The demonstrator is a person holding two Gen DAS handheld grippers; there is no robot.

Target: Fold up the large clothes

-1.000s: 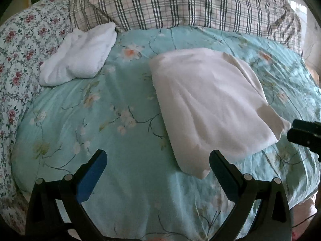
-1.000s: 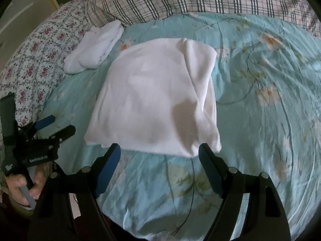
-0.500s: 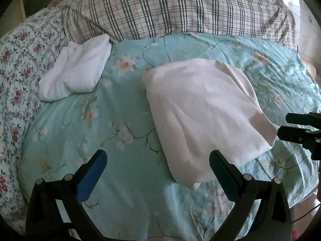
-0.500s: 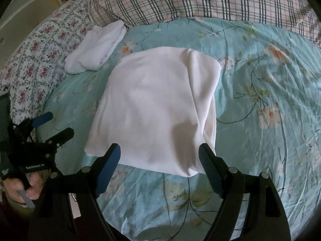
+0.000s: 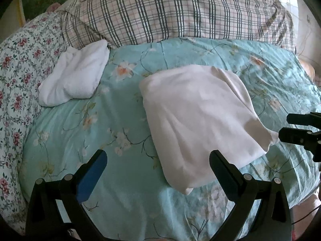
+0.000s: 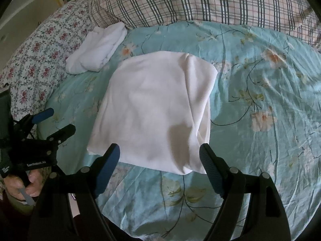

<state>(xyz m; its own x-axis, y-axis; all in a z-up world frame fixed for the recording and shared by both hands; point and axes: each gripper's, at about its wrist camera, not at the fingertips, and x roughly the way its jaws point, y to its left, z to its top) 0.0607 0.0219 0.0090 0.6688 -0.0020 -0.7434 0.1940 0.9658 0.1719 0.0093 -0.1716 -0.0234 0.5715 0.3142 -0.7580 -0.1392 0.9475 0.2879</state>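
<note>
A white garment (image 6: 156, 108) is laid folded into a rough rectangle on the teal floral bedspread (image 6: 260, 80), near the middle of the bed and below the plaid pillow (image 6: 200, 0). It is judged to be light, soft and limp: no shape will be kept once it is lifted, and the layers are likely to slide apart if only the top one is caught. A hold is best taken at the 2 near corners, with all layers pinched together, or at the thicker rolled edge along its right side.

The right gripper (image 6: 159, 160) is held above the near edge of the garment with its jaws wide apart and nothing between them. The left gripper (image 5: 157, 165) is likewise spread wide and empty, over the near left corner of the cloth.

In the right wrist view the garment is seen square-on, so the raised fold along its right side is shown plainly, and the hand (image 6: 22, 186) around the left tool's handle is seen at the lower left. In the left wrist view the garment is seen obliquely, its near right corner poking out toward the right gripper's fingers (image 5: 297, 128), and a second white bundle (image 5: 74, 76) by the floral pillow (image 5: 18, 64) is shown larger.
</note>
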